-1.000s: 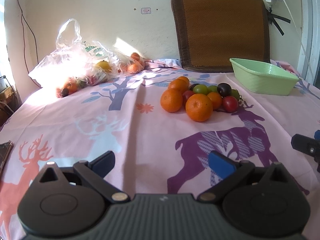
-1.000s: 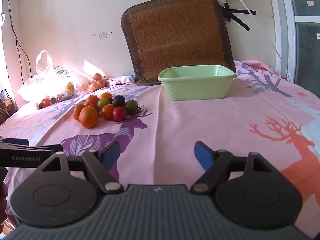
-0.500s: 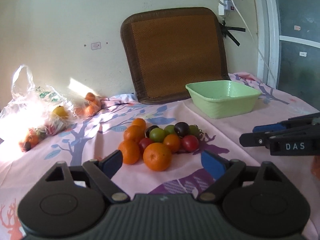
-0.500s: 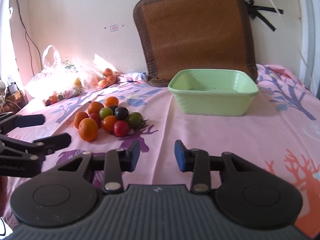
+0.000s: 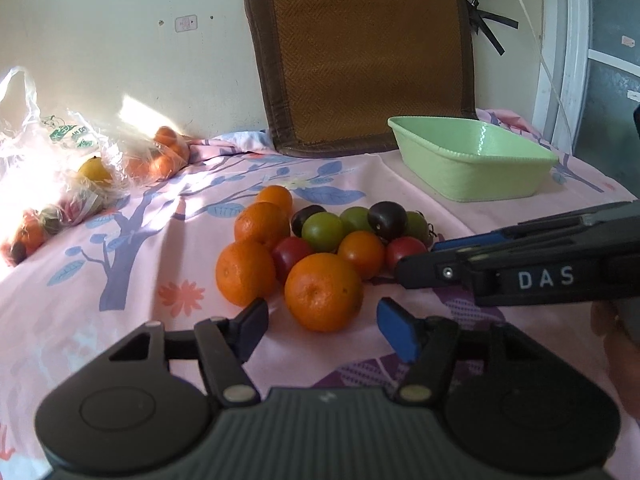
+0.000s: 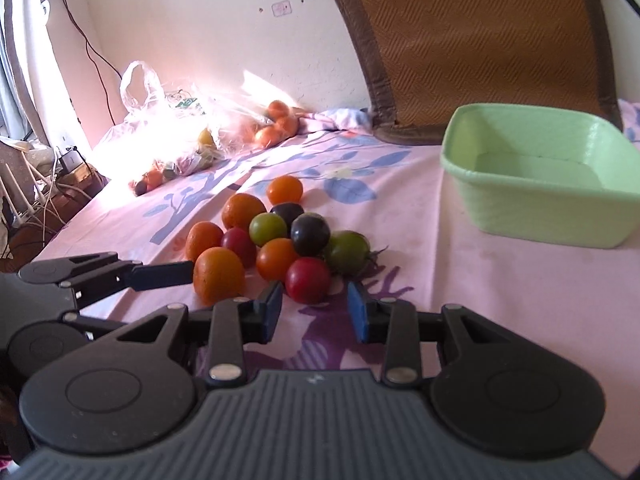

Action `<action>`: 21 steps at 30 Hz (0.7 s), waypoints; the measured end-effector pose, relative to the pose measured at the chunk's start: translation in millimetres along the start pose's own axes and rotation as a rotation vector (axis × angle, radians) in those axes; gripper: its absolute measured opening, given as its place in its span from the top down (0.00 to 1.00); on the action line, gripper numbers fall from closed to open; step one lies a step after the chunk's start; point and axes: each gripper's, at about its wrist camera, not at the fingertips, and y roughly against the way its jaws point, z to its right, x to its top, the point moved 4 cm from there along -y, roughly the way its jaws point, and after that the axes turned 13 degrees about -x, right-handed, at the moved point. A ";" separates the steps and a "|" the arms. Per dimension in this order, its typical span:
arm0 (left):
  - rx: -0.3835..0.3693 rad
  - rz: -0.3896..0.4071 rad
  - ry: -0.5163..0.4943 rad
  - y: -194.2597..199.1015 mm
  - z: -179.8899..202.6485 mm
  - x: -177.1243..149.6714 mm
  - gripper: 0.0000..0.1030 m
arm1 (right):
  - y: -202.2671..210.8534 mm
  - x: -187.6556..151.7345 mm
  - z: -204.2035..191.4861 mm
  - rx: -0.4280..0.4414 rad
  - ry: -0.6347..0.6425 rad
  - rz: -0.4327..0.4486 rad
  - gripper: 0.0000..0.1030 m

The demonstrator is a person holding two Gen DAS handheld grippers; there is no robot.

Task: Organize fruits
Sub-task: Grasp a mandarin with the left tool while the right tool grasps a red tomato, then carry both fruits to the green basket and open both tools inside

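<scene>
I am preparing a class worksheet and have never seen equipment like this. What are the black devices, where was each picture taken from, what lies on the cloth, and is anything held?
There is no robot here: a person holds one two-finger gripper in each hand, each with a camera looking along its fingers. One picture comes from the left gripper, the other from the right gripper.

On the patterned cloth lies a pile of oranges and small tomatoes, with an empty green basin beyond it and a plastic bag of fruit by the wall.

Nothing is held. The left gripper's jaws have just been closing towards the nearest orange; the right gripper faces a red tomato, untouched.
</scene>
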 end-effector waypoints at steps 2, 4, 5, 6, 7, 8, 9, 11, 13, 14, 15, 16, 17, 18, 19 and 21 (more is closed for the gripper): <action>0.001 0.011 -0.006 1.6 0.9 0.1 0.61 | -6.9 0.9 -1.8 0.006 0.002 -0.008 0.62; -0.001 0.013 -0.002 3.1 1.5 -0.4 0.61 | -8.5 1.2 -3.6 0.003 0.017 0.001 0.66; -0.010 0.013 0.005 4.6 2.7 -0.7 0.61 | -7.7 0.7 -3.8 0.006 0.024 0.001 0.71; -0.026 0.012 0.012 6.3 4.4 -1.0 0.61 | -6.0 -0.1 -3.2 0.006 0.027 0.001 0.71; -0.049 0.013 0.017 8.2 8.0 -0.6 0.61 | -2.8 -1.6 -1.9 0.004 0.028 0.001 0.71; -0.071 0.014 0.016 9.6 12.3 0.3 0.61 | 1.3 -3.7 0.3 0.000 0.030 0.005 0.71; -0.091 0.017 0.011 10.2 17.5 2.8 0.61 | 6.9 -5.9 2.6 -0.007 0.032 0.015 0.71; -0.129 0.035 -0.014 9.0 30.6 13.4 0.61 | 21.0 -9.2 11.0 -0.041 0.034 0.060 0.71; -0.165 0.048 -0.043 2.4 43.5 30.8 0.61 | 36.1 -8.5 25.3 -0.093 0.027 0.125 0.71; -0.189 0.052 -0.051 -4.2 51.1 43.1 0.61 | 43.3 -5.5 34.4 -0.129 0.022 0.163 0.71; -0.217 0.058 -0.057 -11.8 57.9 55.6 0.61 | 50.3 -1.1 44.8 -0.167 0.013 0.200 0.71; -0.239 0.067 -0.067 -20.2 64.8 67.3 0.61 | 56.6 4.2 55.9 -0.205 -0.001 0.235 0.71; -0.247 0.077 -0.086 -31.4 73.1 80.3 0.61 | 61.2 11.9 70.7 -0.248 -0.024 0.268 0.71; -0.246 0.082 -0.101 -42.7 80.3 91.1 0.61 | 63.7 18.8 84.2 -0.280 -0.045 0.292 0.71; -0.248 0.080 -0.107 -55.2 86.3 101.3 0.61 | 64.2 24.7 97.7 -0.313 -0.062 0.315 0.71; -0.264 0.064 -0.105 -77.5 95.6 116.3 0.61 | 60.3 33.3 121.4 -0.396 -0.079 0.330 0.71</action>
